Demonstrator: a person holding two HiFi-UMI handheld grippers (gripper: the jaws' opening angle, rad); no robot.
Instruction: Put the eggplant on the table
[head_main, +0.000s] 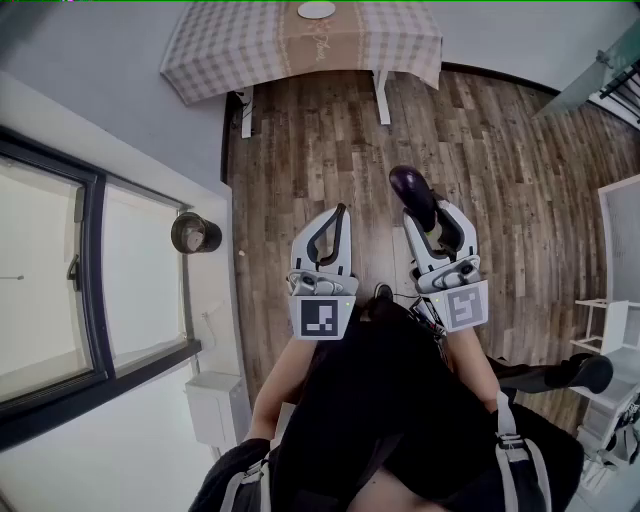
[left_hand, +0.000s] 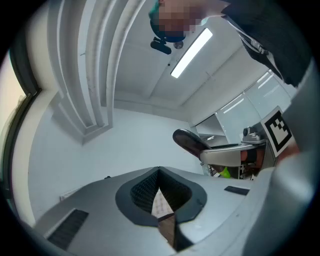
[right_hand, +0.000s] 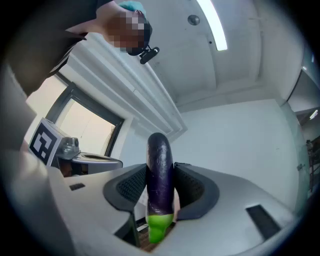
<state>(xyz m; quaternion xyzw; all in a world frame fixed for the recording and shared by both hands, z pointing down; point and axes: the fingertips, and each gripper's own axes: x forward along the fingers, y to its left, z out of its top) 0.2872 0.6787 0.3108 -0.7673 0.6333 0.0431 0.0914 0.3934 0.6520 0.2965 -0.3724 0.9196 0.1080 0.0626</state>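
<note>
Pot (head_main: 195, 233): dark and round, on the left by the window (head_main: 50, 290); I cannot tell what is in it.
Plate (head_main: 316, 10): white, on the checked table (head_main: 230, 45) at the far end of the room.
Eggplant (right_hand: 160, 172): in my right claw and well apart from the table. Its purple end points away from me and its green stem end is toward me.
Right claw (head_main: 432, 222): clamped on the eggplant, a pad on each side.
Left claw (head_main: 338, 212): jaws together at the tips, with nothing between them.
Pose: I hold both claws side by side in front of me, over the wooden floor (head_main: 500, 150). They point toward the far table and are tipped slightly up.
Head view only: table, plate, pot and floor.
Gripper views only: the ceiling light (left_hand: 191, 52) and the pads' grip. Each gripper view also shows the other claw from the side.
</note>
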